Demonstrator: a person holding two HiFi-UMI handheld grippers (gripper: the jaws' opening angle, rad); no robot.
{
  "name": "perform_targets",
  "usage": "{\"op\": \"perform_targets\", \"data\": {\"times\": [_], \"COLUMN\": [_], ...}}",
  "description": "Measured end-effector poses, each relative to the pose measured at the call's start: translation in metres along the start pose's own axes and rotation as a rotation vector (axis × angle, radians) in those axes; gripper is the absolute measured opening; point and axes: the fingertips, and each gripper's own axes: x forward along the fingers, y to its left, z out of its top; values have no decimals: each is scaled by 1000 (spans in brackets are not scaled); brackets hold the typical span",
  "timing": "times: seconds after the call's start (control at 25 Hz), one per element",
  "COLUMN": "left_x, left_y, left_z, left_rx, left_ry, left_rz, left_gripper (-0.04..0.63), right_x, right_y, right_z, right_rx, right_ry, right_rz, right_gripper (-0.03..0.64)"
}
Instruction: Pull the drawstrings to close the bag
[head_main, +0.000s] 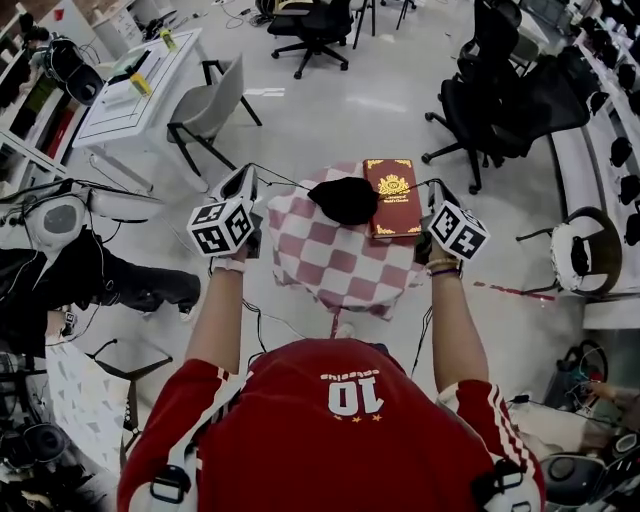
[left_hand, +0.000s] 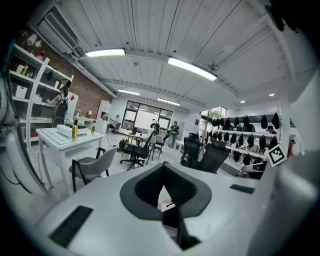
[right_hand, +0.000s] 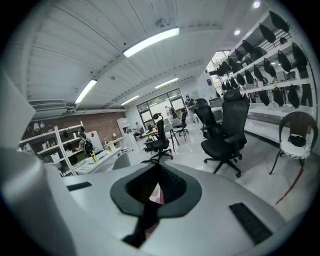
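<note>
A black drawstring bag lies bunched on a small table under a red-and-white checked cloth, next to a red book. Thin black drawstrings run out from the bag to both sides, the left one and the right one. My left gripper is held off the table's left side and is shut on the left drawstring. My right gripper is at the table's right side, shut on the right drawstring. In the left gripper view the jaws meet with a dark strand below them. The right gripper view shows its jaws the same way.
A grey chair and a white desk stand at the back left. Black office chairs are at the back right, and a round chair is at the right. Cables and gear lie on the floor at the left.
</note>
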Motion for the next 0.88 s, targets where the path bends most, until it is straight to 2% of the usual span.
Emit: {"op": "perform_targets", "data": {"times": [0.44, 0.64, 0.88], "left_x": [-10, -14, -23], "left_y": [-52, -79, -97], "left_z": [-67, -96, -135], "left_rx": [0, 19, 60], "left_ry": [149, 217, 282], "left_rz": [-174, -258, -302], "left_gripper": [9, 9, 9], "right_x": [-41, -65, -94], "right_y": [-17, -29, -43], "right_z": [-64, -99, -136], "right_rx": [37, 9, -22], "right_ry": [81, 136, 176], "right_rz": [-39, -101, -140], "right_gripper": [17, 17, 17]}}
